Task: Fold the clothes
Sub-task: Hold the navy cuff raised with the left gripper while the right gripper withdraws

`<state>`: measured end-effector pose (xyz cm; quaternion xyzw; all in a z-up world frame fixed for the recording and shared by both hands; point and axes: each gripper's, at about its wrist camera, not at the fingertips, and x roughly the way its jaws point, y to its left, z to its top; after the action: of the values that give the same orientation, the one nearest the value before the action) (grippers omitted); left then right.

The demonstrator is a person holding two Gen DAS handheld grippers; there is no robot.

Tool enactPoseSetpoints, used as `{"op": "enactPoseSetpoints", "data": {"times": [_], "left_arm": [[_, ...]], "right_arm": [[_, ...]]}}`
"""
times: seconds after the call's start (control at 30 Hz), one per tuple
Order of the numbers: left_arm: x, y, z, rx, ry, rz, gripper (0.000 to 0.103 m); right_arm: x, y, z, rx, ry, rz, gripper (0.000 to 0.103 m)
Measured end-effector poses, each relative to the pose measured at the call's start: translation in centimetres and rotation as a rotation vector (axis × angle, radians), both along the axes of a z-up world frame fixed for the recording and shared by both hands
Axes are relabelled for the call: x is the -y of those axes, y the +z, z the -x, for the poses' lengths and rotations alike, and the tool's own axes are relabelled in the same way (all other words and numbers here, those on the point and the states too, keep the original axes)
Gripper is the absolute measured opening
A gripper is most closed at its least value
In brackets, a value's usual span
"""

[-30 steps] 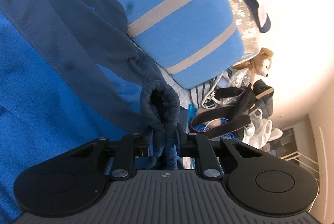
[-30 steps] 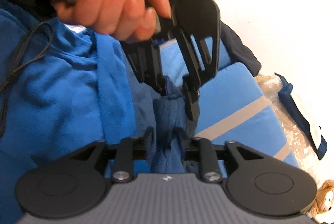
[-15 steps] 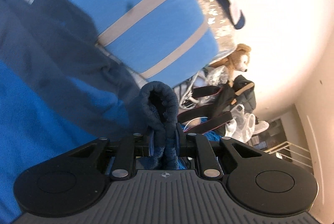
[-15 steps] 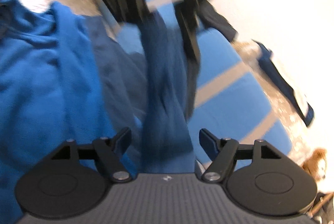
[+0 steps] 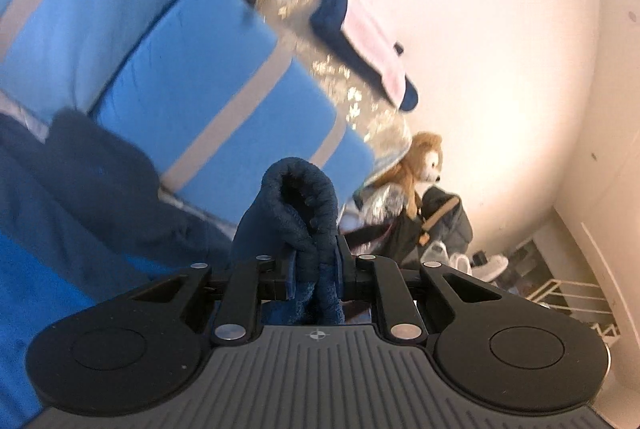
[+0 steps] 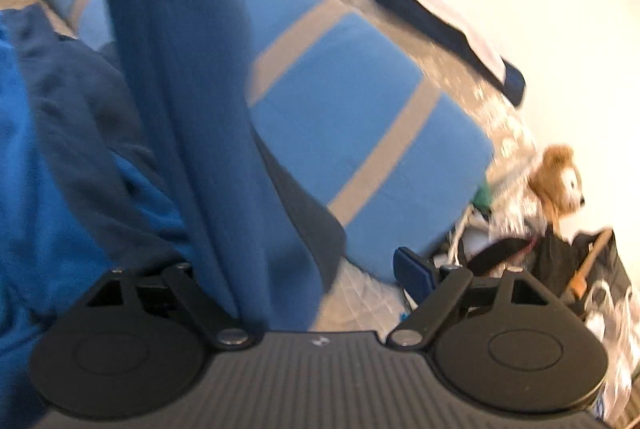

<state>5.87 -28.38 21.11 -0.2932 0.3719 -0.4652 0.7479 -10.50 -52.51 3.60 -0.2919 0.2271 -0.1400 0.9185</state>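
Our left gripper (image 5: 316, 271) has its jaws clamped on the dark cuff (image 5: 298, 197) of a blue fleece (image 6: 48, 189), whose body lies heaped on the bed beside a striped pillow (image 5: 224, 101). Our right gripper (image 6: 304, 281) has just been opening; its jaws stand wide apart, and the sleeve (image 6: 180, 77) hangs between them without being pressed. We judge the fleece soft, light and limp, so it will sag and drag wherever unsupported. The ribbed cuff is thick enough to hold firmly. The shoulder seam or hem looks best for a second hold.
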Motion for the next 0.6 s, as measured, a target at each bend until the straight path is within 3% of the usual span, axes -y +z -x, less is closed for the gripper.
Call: {"op": "enactPoseSetpoints", "data": {"times": [0.13,0.23,0.6], "left_arm": [[-1.4,1.4,-0.7,0.004,0.043,0.018,0.017],[-2.3,2.0,-1.3,-0.001,0.071,0.03,0.017],[-3.9,3.1,-2.4,0.015,0.125,0.063,0.017]], "right_arm": [[2.2,0.2,-0.9,-0.018,-0.051,-0.126,0.091],[3.7,0.8,-1.6,-0.024,-0.07,-0.241,0.099],[8.6,0.6,-3.2,-0.062,-0.128,-0.534,0.101]]}}
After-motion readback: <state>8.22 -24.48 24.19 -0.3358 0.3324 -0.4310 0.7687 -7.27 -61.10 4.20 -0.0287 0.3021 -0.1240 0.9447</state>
